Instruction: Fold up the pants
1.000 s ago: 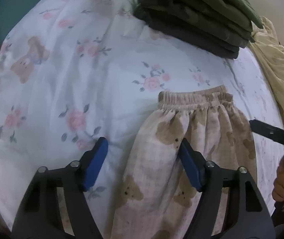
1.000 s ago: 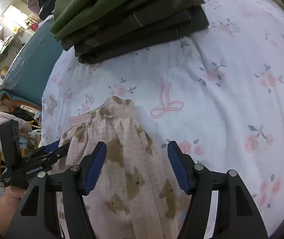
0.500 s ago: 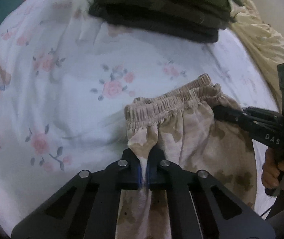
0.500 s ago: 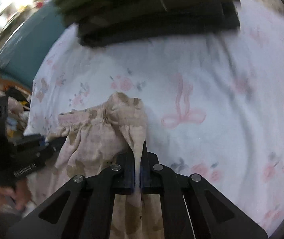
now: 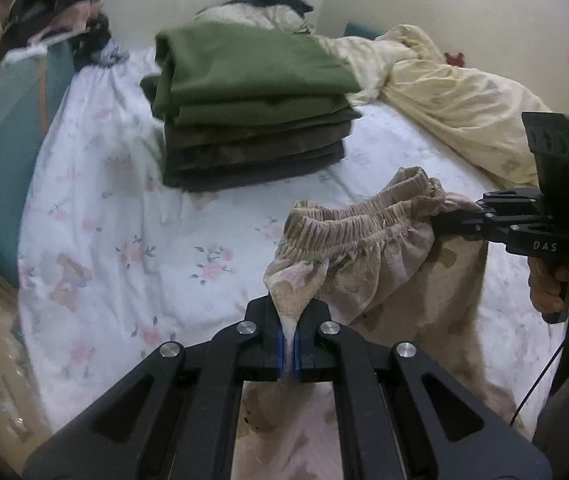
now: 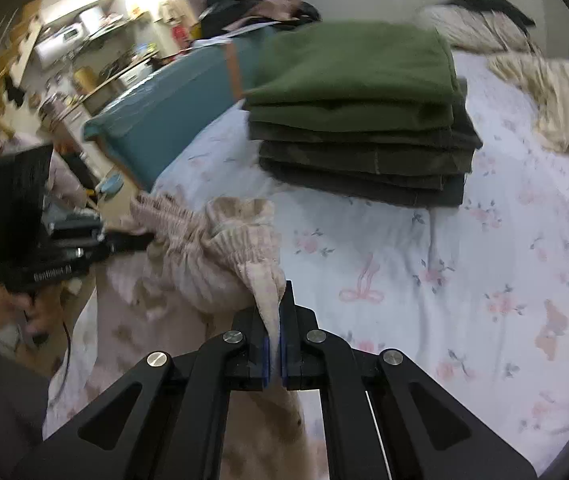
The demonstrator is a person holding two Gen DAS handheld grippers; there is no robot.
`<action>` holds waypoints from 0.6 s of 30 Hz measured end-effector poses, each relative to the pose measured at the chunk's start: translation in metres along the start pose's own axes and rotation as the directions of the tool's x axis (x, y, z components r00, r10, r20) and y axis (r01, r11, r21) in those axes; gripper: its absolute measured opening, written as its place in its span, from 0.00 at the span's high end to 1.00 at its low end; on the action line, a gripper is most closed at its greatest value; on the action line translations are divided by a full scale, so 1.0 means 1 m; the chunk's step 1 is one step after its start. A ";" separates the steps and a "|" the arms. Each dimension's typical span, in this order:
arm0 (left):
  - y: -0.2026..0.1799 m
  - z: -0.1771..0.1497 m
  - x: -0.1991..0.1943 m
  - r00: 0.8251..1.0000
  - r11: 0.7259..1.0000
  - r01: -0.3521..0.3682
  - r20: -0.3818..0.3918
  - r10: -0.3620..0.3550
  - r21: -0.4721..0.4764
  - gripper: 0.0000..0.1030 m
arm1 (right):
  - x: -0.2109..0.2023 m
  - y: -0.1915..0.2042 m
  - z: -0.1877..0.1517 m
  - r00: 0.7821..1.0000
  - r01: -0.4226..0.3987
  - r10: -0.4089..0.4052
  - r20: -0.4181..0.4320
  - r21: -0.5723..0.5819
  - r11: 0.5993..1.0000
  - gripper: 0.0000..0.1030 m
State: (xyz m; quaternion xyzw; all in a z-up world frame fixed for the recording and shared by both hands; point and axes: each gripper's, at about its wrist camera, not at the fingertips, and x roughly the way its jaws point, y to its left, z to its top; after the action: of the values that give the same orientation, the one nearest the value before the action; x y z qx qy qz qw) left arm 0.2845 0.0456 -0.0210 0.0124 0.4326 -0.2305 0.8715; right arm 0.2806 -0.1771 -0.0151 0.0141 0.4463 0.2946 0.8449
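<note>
Pants: pale pink-beige cotton pants with brown bear print and gathered elastic waistband (image 5: 368, 224), held up off the bed between the two claws.
Long axis: waistband runs across from one claw to the other; legs hang down from it toward the cameras and trail onto the sheet below.
Waistband: top edge faces away from the claws, toward the folded stack; it sags and bunches in the middle.
Left gripper (image 5: 289, 354): black two-finger claw with blue pads, jaws pinched tight on a peak of pants fabric just under the waistband's left end.
Right gripper (image 6: 273, 354): same build, jaws pinched tight on the fabric at the waistband's right end.
Hands: in the left wrist view a hand (image 5: 556, 288) grips the right claw's handle; in the right wrist view a hand (image 6: 8, 304) grips the left one.
Surface: white bed sheet with pink roses, bows and bears (image 6: 484, 280), lying under and ahead of both claws.
Folded stack: olive-green and dark grey folded garments (image 5: 244, 112), well ahead of the claws, apart from the pants.
Yellow bedding: crumpled cream quilt (image 5: 456, 96), ahead and right of the left claw, along the wall.
Left edge: teal bed frame (image 6: 164, 120), with a cluttered kitchen-like room behind it.
Open room: bare sheet between the pants and the stack, and wide to the right of the right claw.
</note>
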 end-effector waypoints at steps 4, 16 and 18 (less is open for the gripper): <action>-0.040 -0.024 -0.039 0.999 0.988 -0.053 0.012 0.052 0.143 0.98 | -0.043 0.025 -0.028 1.000 -0.008 0.008 0.016 -0.026 1.000 0.97; -0.111 -0.124 -0.086 0.969 0.971 -0.004 -0.239 0.063 0.239 0.98 | -0.085 0.102 -0.141 0.992 0.007 -0.018 -0.126 -0.086 0.996 0.97; -0.116 -0.142 -0.086 0.955 0.975 -0.016 -0.287 0.081 0.220 0.98 | -0.081 0.113 -0.159 0.987 0.009 -0.022 -0.157 -0.082 0.997 0.97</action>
State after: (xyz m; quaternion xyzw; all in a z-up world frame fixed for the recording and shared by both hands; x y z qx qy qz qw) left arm 0.0858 0.0071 -0.0233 0.1517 0.5293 -0.2499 0.7965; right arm 0.0697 -0.1634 -0.0175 -0.0472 0.4996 0.3063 0.8090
